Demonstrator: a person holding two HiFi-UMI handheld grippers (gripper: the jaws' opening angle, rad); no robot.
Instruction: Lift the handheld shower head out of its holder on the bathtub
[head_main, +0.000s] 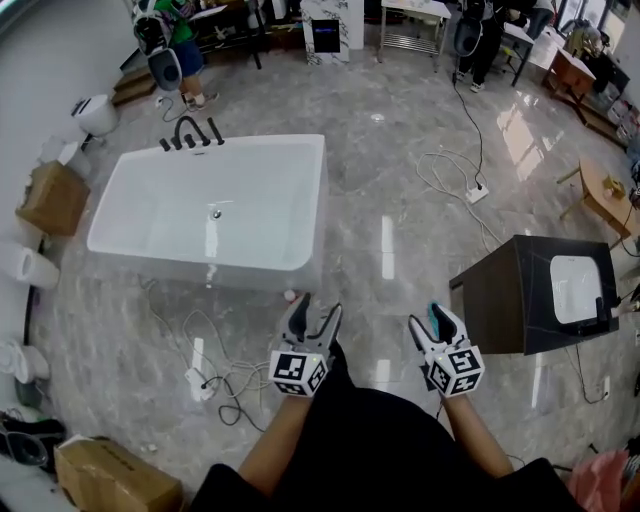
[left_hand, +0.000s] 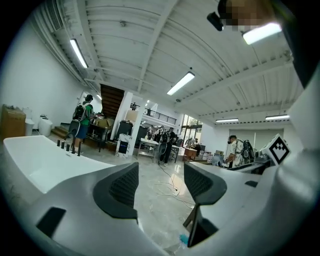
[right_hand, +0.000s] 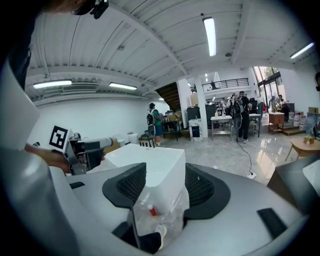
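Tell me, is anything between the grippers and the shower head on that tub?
Yes: the bathtub itself. The black shower fittings stand on its far rim, so it lies between them and the open left gripper and right gripper. Loose cables also cross the floor before it.
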